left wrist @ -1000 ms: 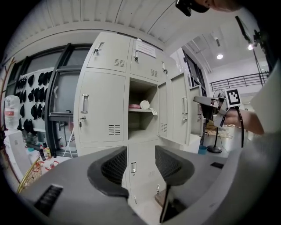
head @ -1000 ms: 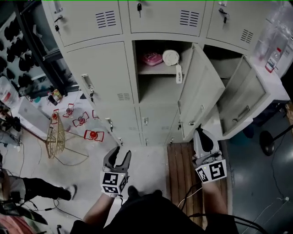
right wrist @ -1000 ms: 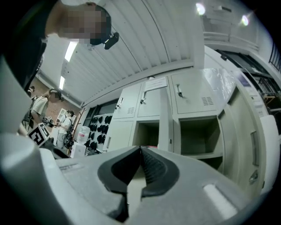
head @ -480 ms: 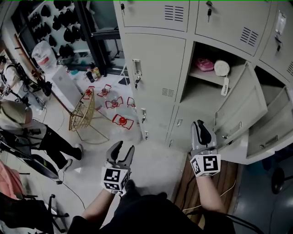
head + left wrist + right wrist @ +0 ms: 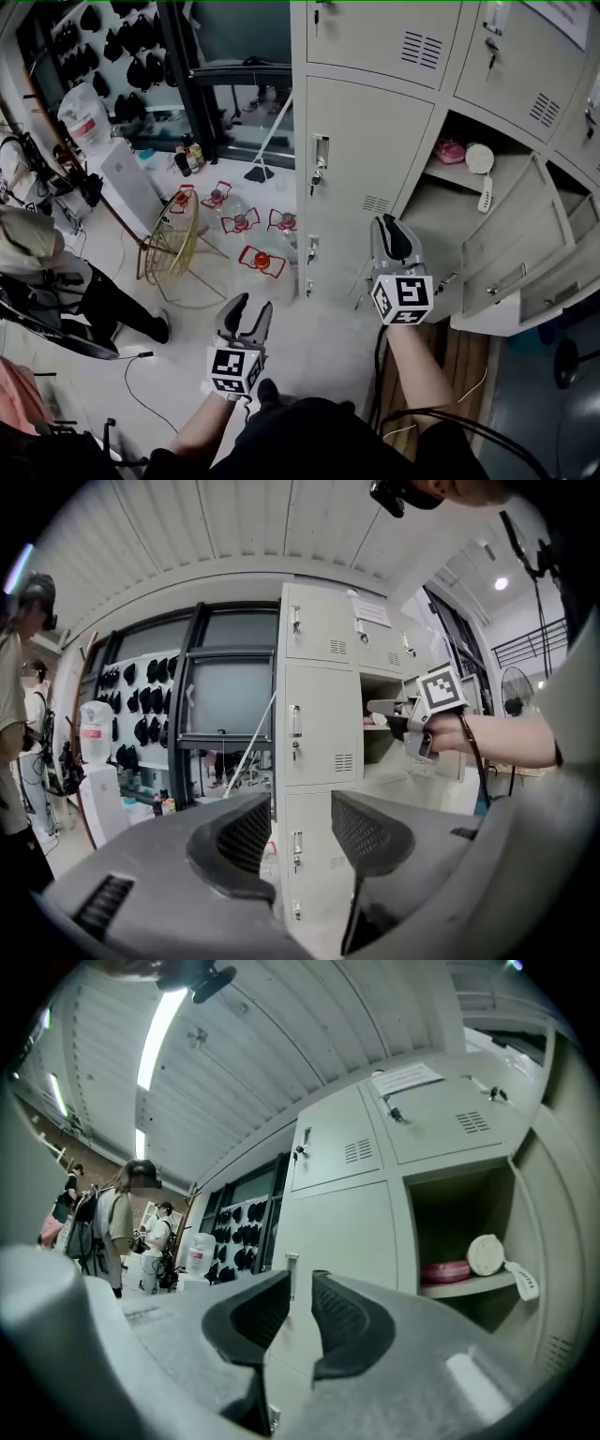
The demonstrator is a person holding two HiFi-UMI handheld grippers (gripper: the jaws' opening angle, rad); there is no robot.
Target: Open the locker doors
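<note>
No writing can be read: the paper sheet (image 5: 403, 1080) on the upper locker door, above and ahead of the right gripper, is too small to make out. The cube on each gripper carries only black-and-white square markers. Well to the left of the left gripper (image 5: 250, 306) a person (image 5: 56, 281) stands on the floor. A wire basket (image 5: 176, 251) and several red objects (image 5: 262, 261) lie ahead of that gripper, the basket to its left. The left gripper is held low with its jaws well apart and nothing between them. Compared with one second ago, the right gripper (image 5: 388, 228) has shifted left, away from the edge of the open door (image 5: 511, 251) where its jaws were together. It now points at the closed locker door (image 5: 361, 155) in the leftmost column, while the left gripper has kept its wide opening. The right gripper's jaws have just been opening and stand partly apart with a narrow gap. Nothing is between them; the closed door's latch (image 5: 320, 157) shows beyond the gap, untouched. The closed door is pale grey, with a vent slot low at its right and a vertical latch plate near its left edge. To the right of the right gripper, two doors stand swung open. The nearer compartment holds a pink container (image 5: 451, 150) and a white round object (image 5: 480, 157) on its shelf, with a white tag (image 5: 486, 195) hanging just beside them.
</note>
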